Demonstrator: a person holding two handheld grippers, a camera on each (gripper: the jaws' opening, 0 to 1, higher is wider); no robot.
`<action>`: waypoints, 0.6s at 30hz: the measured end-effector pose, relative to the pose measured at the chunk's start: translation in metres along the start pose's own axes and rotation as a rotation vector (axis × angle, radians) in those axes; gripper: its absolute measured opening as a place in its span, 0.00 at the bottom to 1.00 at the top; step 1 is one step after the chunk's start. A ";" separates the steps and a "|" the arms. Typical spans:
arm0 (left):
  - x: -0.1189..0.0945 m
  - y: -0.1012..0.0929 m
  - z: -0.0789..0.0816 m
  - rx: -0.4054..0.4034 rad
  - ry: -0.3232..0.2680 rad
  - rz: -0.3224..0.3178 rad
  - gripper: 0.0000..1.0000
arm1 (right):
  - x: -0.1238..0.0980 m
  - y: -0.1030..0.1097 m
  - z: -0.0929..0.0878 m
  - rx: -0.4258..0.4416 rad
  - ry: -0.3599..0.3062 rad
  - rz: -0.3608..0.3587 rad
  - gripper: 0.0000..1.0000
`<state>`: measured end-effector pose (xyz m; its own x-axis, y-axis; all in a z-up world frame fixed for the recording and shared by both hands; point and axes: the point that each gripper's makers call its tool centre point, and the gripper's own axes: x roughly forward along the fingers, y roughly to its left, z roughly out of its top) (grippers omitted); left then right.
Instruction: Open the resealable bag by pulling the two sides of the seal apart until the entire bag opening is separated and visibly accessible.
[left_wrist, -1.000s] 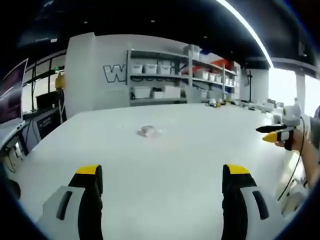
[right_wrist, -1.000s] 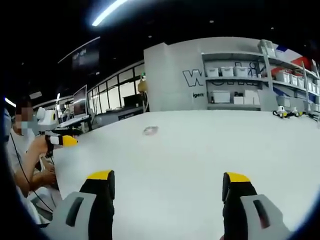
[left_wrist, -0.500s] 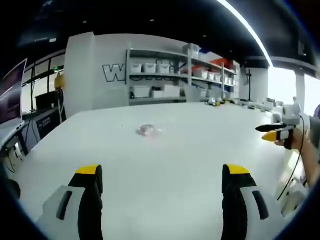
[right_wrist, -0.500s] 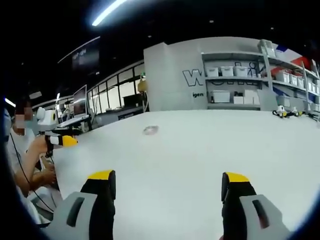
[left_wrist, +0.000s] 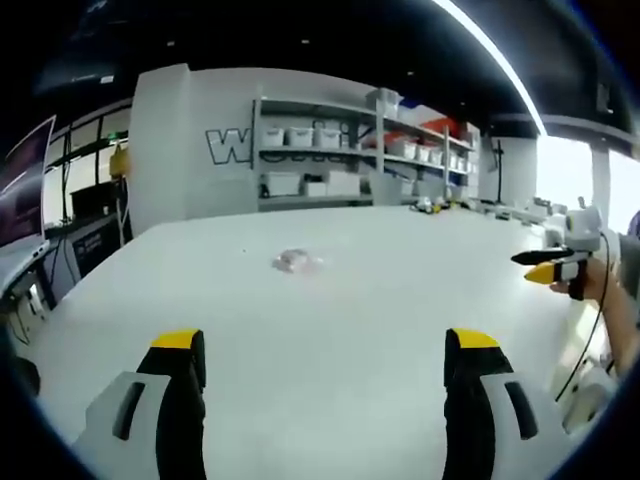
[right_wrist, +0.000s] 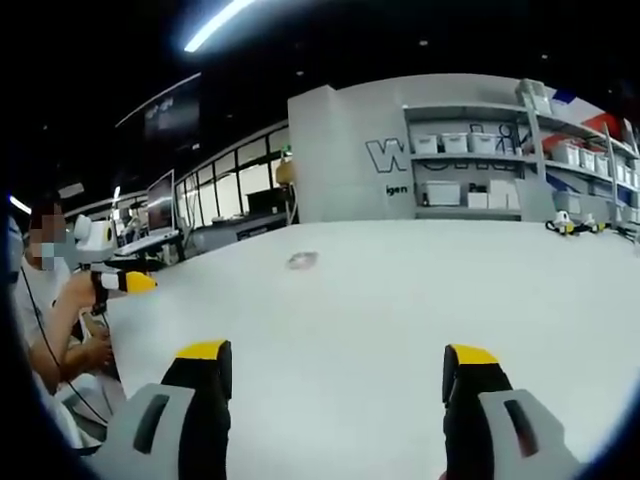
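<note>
one resealable bag (left_wrist: 296, 262), one table (left_wrist: 380, 300), two hand-held grippers (left_wrist: 325, 345)

A plain white flat surface (left_wrist: 330, 330) is seen. Grey bodies, black jaws and yellow tips are shown on the left hand-held gripper (left_wrist: 325, 345) and right hand-held gripper (right_wrist: 335, 355). The small clear plastic resealable bag (left_wrist: 296, 262) is tinted faintly pink.

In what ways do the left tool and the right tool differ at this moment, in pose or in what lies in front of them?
The left tool sees the bag slightly left of its centre line; the right tool sees the same bag also left, but smaller. The left tool has a person's hand with another tool at its right edge; the right tool has one at its left edge. Both are open, hold nothing, and hang above the white table.
</note>
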<state>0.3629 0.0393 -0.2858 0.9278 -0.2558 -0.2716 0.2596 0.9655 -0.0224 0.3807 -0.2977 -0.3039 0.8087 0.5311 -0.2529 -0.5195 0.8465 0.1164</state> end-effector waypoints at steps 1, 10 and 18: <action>0.000 0.000 0.000 -0.001 0.000 -0.001 0.99 | 0.000 0.000 0.000 0.000 0.001 0.000 0.88; 0.000 0.000 -0.001 0.000 0.002 -0.002 0.99 | 0.000 0.002 0.000 0.001 0.000 0.003 0.88; -0.002 0.001 0.000 -0.002 -0.002 -0.001 0.99 | -0.001 0.002 0.000 0.000 -0.001 0.002 0.87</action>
<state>0.3614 0.0404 -0.2854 0.9282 -0.2564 -0.2698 0.2596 0.9654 -0.0242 0.3786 -0.2961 -0.3036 0.8076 0.5332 -0.2520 -0.5215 0.8452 0.1172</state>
